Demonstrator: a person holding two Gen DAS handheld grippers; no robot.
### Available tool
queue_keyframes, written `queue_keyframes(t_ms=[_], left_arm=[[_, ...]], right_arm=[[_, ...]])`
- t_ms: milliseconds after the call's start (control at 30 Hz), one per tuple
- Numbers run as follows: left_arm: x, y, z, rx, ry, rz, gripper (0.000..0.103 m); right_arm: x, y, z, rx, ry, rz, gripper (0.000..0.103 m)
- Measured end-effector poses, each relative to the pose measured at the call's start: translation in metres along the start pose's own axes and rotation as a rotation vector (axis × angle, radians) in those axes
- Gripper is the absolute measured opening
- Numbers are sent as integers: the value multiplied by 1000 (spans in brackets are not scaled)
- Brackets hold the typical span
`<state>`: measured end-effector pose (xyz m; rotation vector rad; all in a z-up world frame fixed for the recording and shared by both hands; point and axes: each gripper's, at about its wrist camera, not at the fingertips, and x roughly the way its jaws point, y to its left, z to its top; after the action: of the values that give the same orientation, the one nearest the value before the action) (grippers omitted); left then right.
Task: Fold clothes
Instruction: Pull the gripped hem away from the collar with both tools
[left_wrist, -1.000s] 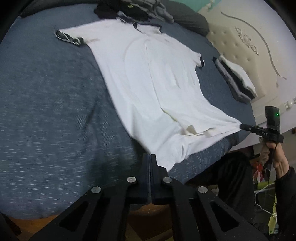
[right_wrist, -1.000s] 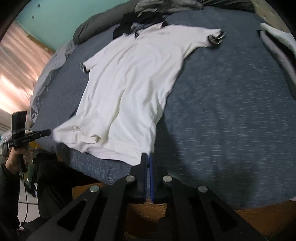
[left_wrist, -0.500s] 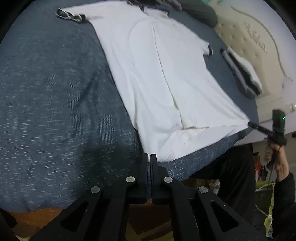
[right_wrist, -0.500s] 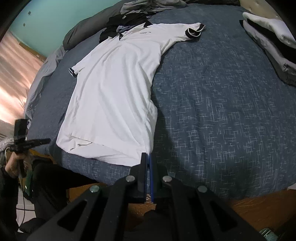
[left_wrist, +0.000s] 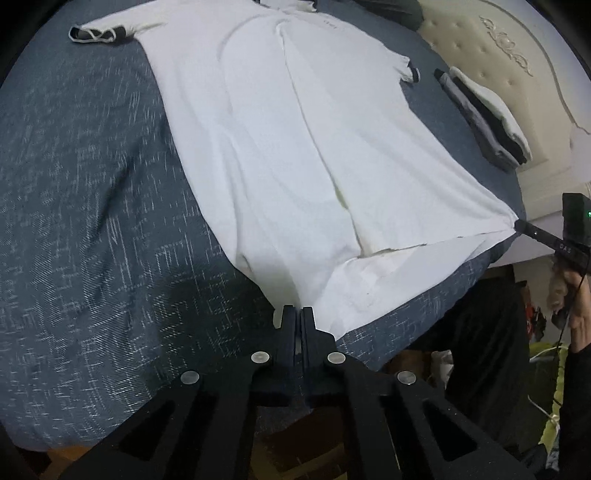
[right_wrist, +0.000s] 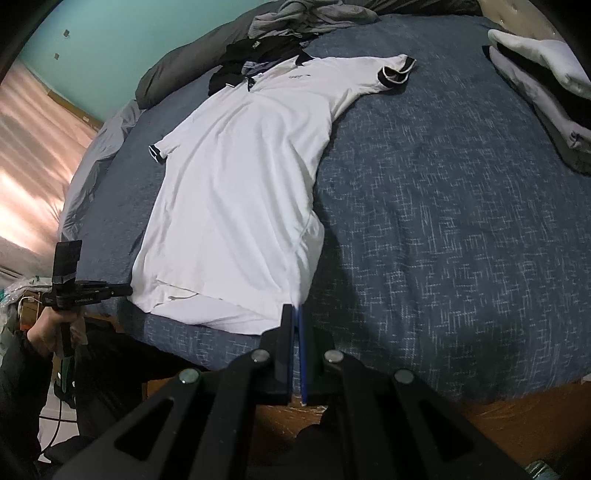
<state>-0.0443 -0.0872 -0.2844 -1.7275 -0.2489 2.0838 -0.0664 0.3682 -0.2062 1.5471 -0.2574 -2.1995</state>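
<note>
White cotton, the polo shirt (right_wrist: 240, 184) lay spread flat on the blue bedspread (right_wrist: 443, 240), collar toward twelve o'clock and unfolded. The left gripper (left_wrist: 297, 314) and right gripper (right_wrist: 291, 314) each had jaws clamped on a hem corner. Folded clothes (left_wrist: 484, 118) sat stacked at two o'clock; loose garments (right_wrist: 266, 44) waited beyond the collar.

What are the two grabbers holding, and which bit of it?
Both hold the white polo shirt by its bottom hem: the left gripper pinches one bottom corner, the right gripper the other, jaws shut, shirt spread flat on the bed.
</note>
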Motion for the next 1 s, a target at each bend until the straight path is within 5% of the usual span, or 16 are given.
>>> queue_keyframes(t_ms=[467,767,1000], left_arm=[[-106,22,7,14,-123,69,2],[-47,43,-8,-66,-23,45,2],[-17,38,-4,-60,30,65,2]], right_arm=[[-13,27,-5,-81,3,13,2],[51,11,-26,-38,133,-38,2],[56,15,-18,-39,172,-74,3]])
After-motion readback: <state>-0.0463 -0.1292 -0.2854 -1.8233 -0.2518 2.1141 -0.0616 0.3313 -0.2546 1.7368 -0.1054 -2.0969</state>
